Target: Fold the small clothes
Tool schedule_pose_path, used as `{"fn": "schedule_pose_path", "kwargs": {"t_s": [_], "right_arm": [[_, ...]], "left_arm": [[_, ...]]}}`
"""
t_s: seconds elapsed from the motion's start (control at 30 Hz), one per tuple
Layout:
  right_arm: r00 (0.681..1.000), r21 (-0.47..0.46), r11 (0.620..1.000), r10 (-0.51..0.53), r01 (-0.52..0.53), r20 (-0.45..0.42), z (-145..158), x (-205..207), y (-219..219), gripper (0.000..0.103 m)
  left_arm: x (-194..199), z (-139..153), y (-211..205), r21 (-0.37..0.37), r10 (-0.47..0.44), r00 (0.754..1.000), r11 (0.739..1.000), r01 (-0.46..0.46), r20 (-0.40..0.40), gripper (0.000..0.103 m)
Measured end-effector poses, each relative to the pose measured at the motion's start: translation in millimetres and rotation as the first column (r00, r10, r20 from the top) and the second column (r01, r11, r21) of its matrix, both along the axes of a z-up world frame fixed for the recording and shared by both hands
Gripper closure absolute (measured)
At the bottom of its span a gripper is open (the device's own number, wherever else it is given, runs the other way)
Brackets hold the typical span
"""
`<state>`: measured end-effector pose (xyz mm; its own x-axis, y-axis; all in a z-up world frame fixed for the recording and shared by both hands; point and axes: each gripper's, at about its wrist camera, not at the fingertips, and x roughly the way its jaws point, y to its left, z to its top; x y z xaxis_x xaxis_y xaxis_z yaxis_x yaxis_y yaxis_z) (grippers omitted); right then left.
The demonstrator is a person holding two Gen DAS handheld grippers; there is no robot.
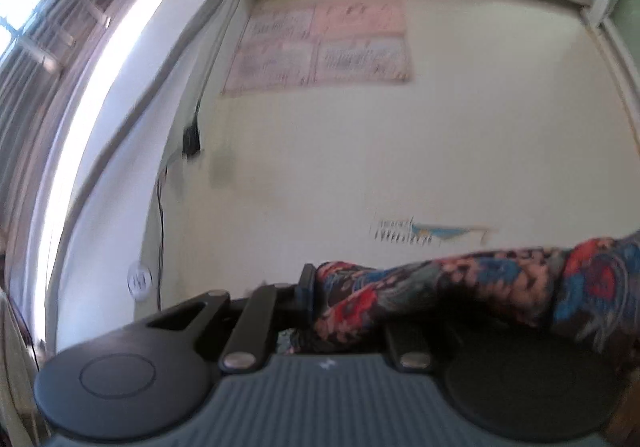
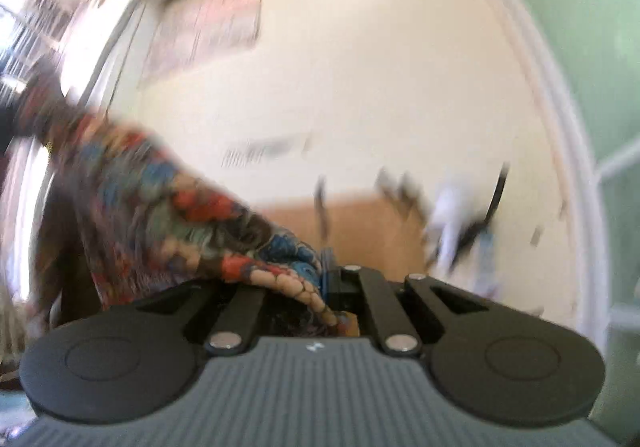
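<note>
- My left gripper (image 1: 310, 297) was clamped on one end of the small floral garment (image 1: 460, 287), a soft patterned cloth in red, blue, peach and dark brown.
- From there the cloth ran off toward the right edge of the left wrist view, draped over the gripper's right-hand linkage.
- My right gripper (image 2: 326, 275) had its jaws closed too, with the garment's other end bunched right at the tips; the blur hid the pads themselves, so I went by the fabric hanging from that spot.
- In the right wrist view the cloth stretched up and away to the left, held off any surface, toward a dark blurry shape at the left edge.
- Both grippers were tilted upward at the cream wall (image 1: 400, 167), so I couldn't see much of whatever the garment had been lying on.
- A pinkish poster (image 1: 320, 47) hung on that wall, and a black cable (image 1: 161, 227) ran down near the corner.
- An orange-brown board (image 2: 368, 227) sat low behind my right gripper, with some blurry white stuff beside it.
</note>
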<state>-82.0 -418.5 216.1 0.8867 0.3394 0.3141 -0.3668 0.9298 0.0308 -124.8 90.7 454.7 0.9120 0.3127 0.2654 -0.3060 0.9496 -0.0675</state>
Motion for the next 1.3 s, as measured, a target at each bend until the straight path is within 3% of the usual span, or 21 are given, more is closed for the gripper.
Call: {"fn": "schedule_pose_path", "kwargs": {"t_s": [0.13, 0.23, 0.5, 0.6, 0.7, 1.0, 1.3], "right_arm": [[0.995, -0.022, 0.999, -0.029, 0.031, 0.093, 59.4, -29.9, -18.0, 0.095], [0.996, -0.002, 1.0, -0.001, 0.001, 0.094, 79.9, -32.1, -27.8, 0.095], [0.994, 0.009, 0.998, 0.056, -0.056, -0.096, 48.5, 33.6, -26.2, 0.094], [0.988, 0.007, 0.998, 0.059, -0.059, -0.14, 37.7, 40.8, -23.8, 0.094], [0.989, -0.009, 0.998, 0.065, -0.067, -0.13, 33.5, 32.3, -22.1, 0.094], [0.992, 0.032, 0.997, 0.066, -0.063, -0.106, 61.0, 27.2, -20.0, 0.094], [0.994, 0.028, 0.995, 0.096, -0.095, -0.048, 76.4, -14.4, -11.3, 0.094]], "left_arm": [[-38.2, 11.7, -4.9, 0.077, -0.016, 0.997, 0.997, 0.01, 0.077, 0.093], [-43.0, 15.5, -6.8, 0.107, -0.025, 0.998, 0.994, 0.018, 0.062, 0.093], [20.8, -12.4, 7.0, 0.078, -0.061, 0.988, 0.994, 0.073, -0.143, 0.093], [36.4, -25.5, 9.4, 0.068, -0.068, 0.982, 0.994, 0.081, -0.177, 0.093], [38.1, -31.6, 12.3, 0.062, -0.071, 0.983, 0.995, 0.083, -0.172, 0.093], [28.6, -23.6, 8.3, 0.068, -0.074, 0.987, 0.994, 0.084, -0.142, 0.093], [-4.8, -9.7, 7.6, 0.117, -0.079, 0.994, 0.989, 0.088, -0.074, 0.09]]}}
